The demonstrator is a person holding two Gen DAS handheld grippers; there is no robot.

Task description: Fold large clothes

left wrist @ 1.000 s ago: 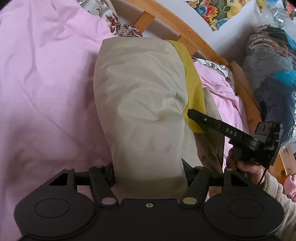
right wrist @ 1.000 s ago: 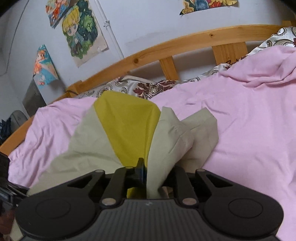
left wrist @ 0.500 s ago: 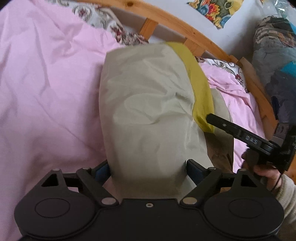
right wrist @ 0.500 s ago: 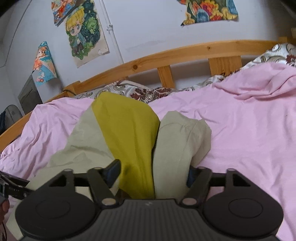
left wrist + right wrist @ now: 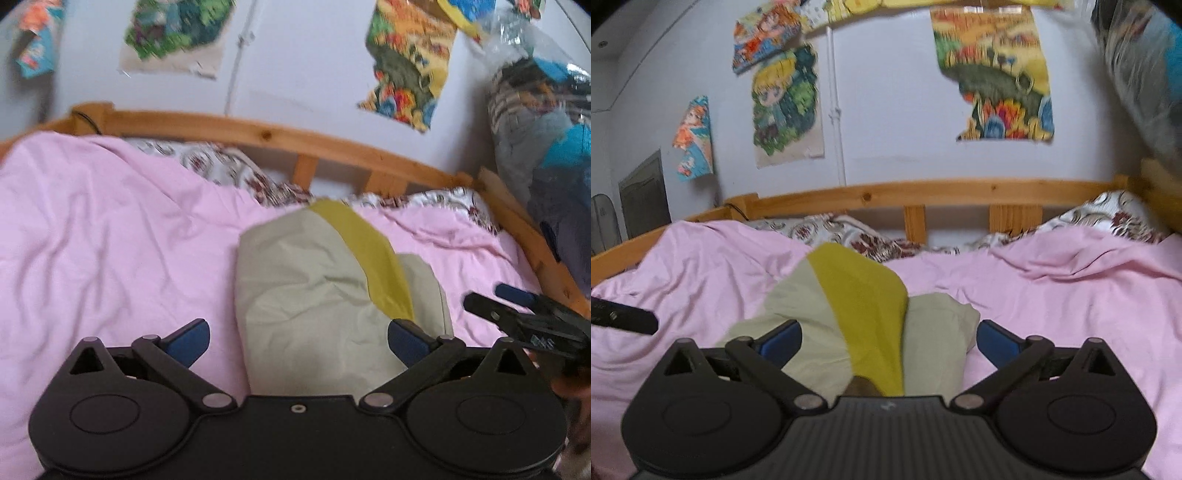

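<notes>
The beige garment with a mustard-yellow panel [image 5: 314, 295] lies folded into a compact bundle on the pink bed sheet [image 5: 110, 240], in the middle part of the bed and nearer to the wooden bed rail [image 5: 258, 129] than to the cameras. In the right wrist view the same garment [image 5: 849, 295] shows its yellow panel on top, with one beige flap on each side.

A second ago the right gripper [image 5: 888, 338] was pinched on the cloth close to the yellow panel, and the left gripper [image 5: 297, 338] had the beige cloth between its fingers. Now both have just been opening and stand wide. The blue pads of the left one [image 5: 190, 338] are apart from the fabric, and those of the right one [image 5: 995, 339] also do not press on it; the cloth only lies in front of them and partly between them. Both cameras have pulled back and tilted upward since then, so the grey wall with the colourful posters [image 5: 993, 81] is now visible.

I think this means the fold was put down and released. The bundle looks tidy, though its right beige flap is a little puffy. Probably this garment is finished or needs only a small smoothing.
</notes>
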